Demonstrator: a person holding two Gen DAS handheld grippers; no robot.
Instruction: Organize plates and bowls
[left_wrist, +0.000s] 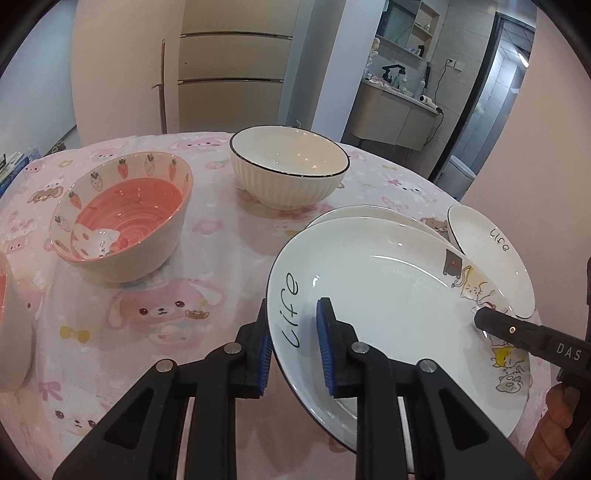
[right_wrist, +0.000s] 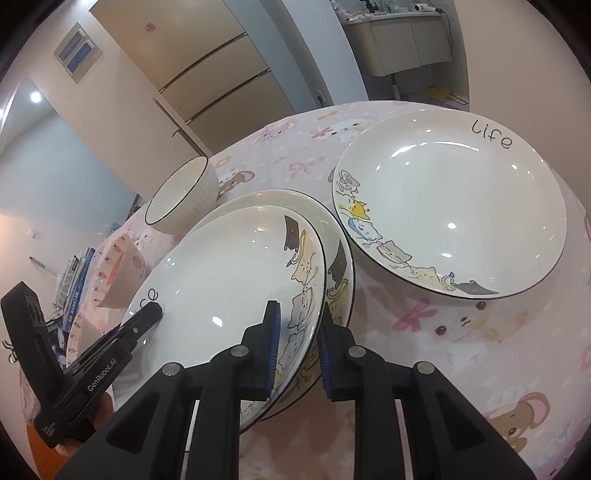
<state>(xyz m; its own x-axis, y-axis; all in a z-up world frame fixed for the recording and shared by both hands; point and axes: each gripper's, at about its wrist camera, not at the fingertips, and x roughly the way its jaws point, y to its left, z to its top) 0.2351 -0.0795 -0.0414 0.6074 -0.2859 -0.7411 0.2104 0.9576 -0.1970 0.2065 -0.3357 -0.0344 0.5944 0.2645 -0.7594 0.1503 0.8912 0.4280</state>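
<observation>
Over the pink cartoon tablecloth (left_wrist: 207, 236), I hold one cat plate (left_wrist: 376, 295) between both tongs, just above a second plate (right_wrist: 334, 225).

My left gripper (left_wrist: 291, 343) straddles the rim by the word "life", one blue pad under and one inside; my right gripper (right_wrist: 297, 343) straddles the opposite rim over the cat drawings. Both sets of jaws are only narrowly parted around the rim, though I cannot tell whether every pad presses. Glazed ceramic like this I judge stiff, heavy, slippery and breakable, so the rim is the place to hold, level and on both sides. A third plate (right_wrist: 450, 206) lies just beside the pair. The white ribbed bowl (left_wrist: 290, 170) and strawberry bowl (left_wrist: 122, 218) stand well apart, out of my way.
</observation>
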